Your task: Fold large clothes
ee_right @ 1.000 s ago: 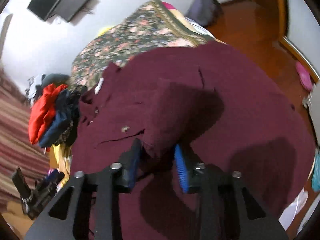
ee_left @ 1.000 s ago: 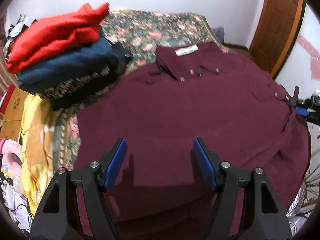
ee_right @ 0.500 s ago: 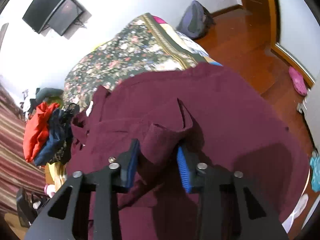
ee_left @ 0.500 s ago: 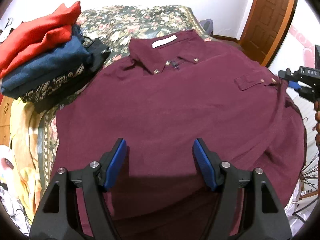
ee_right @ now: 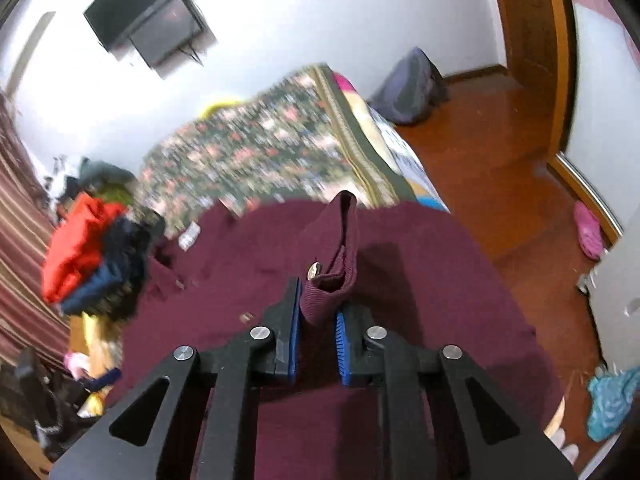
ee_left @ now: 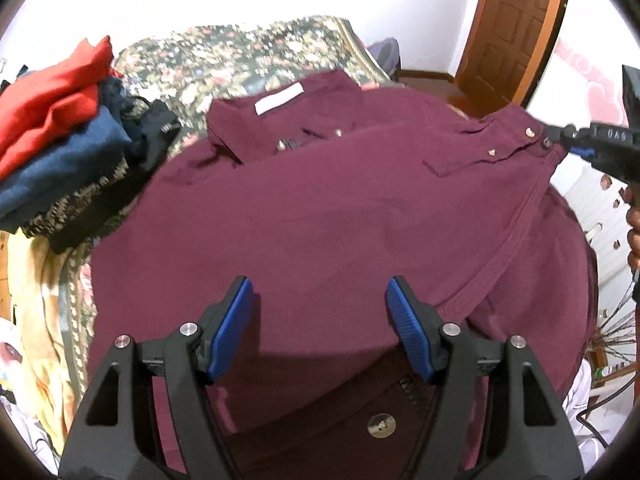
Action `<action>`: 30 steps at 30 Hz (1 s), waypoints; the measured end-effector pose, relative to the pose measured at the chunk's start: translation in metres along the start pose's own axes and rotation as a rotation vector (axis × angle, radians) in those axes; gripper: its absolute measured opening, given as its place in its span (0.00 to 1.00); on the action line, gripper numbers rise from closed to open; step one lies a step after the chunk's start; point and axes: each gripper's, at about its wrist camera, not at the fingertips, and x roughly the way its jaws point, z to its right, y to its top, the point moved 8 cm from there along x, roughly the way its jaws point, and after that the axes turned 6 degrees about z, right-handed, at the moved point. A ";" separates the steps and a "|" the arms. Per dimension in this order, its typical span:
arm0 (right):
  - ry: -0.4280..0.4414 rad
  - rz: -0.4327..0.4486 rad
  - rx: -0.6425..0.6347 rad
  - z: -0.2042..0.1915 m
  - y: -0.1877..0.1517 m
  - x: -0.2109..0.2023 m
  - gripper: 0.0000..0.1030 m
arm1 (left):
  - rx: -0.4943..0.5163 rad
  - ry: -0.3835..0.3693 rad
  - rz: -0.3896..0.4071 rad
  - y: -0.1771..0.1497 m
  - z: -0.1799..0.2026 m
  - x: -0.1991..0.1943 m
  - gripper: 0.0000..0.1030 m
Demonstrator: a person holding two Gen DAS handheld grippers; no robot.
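Note:
A large maroon button shirt lies spread on the bed, collar with a white label at the far side. My left gripper is open and empty just above the shirt's near part. My right gripper is shut on the shirt's buttoned cuff and holds it lifted above the shirt body. It also shows at the right edge of the left wrist view, pulling the sleeve up and to the right.
A stack of folded clothes, red on top of blue and dark ones, sits on the floral bedspread at the left. A wooden door and wooden floor lie to the right. A pink slipper is on the floor.
My right gripper has lifted the cuff higher and pulled the sleeve out to the right. My left gripper stays open over the shirt and has shifted a little back.

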 end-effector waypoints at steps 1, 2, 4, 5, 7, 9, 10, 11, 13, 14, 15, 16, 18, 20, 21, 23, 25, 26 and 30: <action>-0.004 -0.011 0.006 0.005 -0.003 0.001 0.15 | -0.002 -0.003 -0.010 -0.003 0.001 0.003 0.66; -0.005 -0.031 0.020 0.013 -0.010 0.003 0.16 | -0.005 -0.006 -0.019 -0.005 0.002 0.007 0.67; -0.021 -0.064 0.039 0.023 -0.018 0.005 0.21 | -0.009 -0.006 -0.025 -0.007 0.002 0.009 0.67; -0.051 -0.081 0.033 0.029 -0.023 0.005 0.23 | -0.010 -0.005 -0.025 -0.007 0.002 0.010 0.67; -0.116 -0.093 0.001 0.040 -0.027 0.002 0.24 | -0.011 -0.003 -0.024 -0.006 0.002 0.009 0.67; -0.109 -0.086 0.002 0.044 -0.027 -0.008 0.29 | -0.009 0.000 -0.022 -0.004 0.003 0.008 0.67; -0.112 -0.075 0.012 0.047 -0.025 -0.014 0.31 | -0.008 0.001 -0.022 -0.004 0.003 0.008 0.67; -0.119 -0.065 0.017 0.050 -0.022 -0.019 0.32 | -0.005 0.002 -0.020 -0.003 0.004 0.007 0.67; -0.135 -0.035 0.026 0.057 -0.016 -0.033 0.32 | -0.004 0.001 -0.009 0.002 0.004 0.003 0.67; -0.138 -0.016 0.035 0.060 -0.014 -0.041 0.33 | -0.005 -0.001 0.000 0.005 0.005 0.001 0.67; -0.139 0.003 0.049 0.065 -0.011 -0.049 0.34 | -0.005 -0.003 0.011 0.010 0.006 -0.002 0.67; -0.142 0.020 0.062 0.069 -0.008 -0.056 0.38 | -0.004 -0.003 0.021 0.014 0.006 -0.005 0.67; -0.161 0.061 0.093 0.082 -0.004 -0.073 0.47 | 0.002 -0.001 0.051 0.025 0.008 -0.013 0.67; -0.176 0.094 0.119 0.091 -0.001 -0.081 0.50 | 0.006 -0.001 0.081 0.036 0.010 -0.020 0.67; -0.181 0.102 0.132 0.095 -0.001 -0.084 0.50 | 0.007 -0.001 0.097 0.042 0.011 -0.024 0.67; -0.190 0.108 0.176 0.107 -0.004 -0.090 0.50 | 0.006 -0.002 0.122 0.052 0.013 -0.030 0.67; -0.185 0.108 0.215 0.116 -0.010 -0.090 0.51 | 0.007 -0.001 0.149 0.061 0.015 -0.036 0.67; -0.189 0.098 0.234 0.121 -0.015 -0.088 0.51 | 0.008 0.000 0.158 0.064 0.016 -0.038 0.68; -0.188 0.030 0.314 0.141 -0.040 -0.074 0.51 | 0.007 -0.003 0.178 0.072 0.021 -0.039 0.69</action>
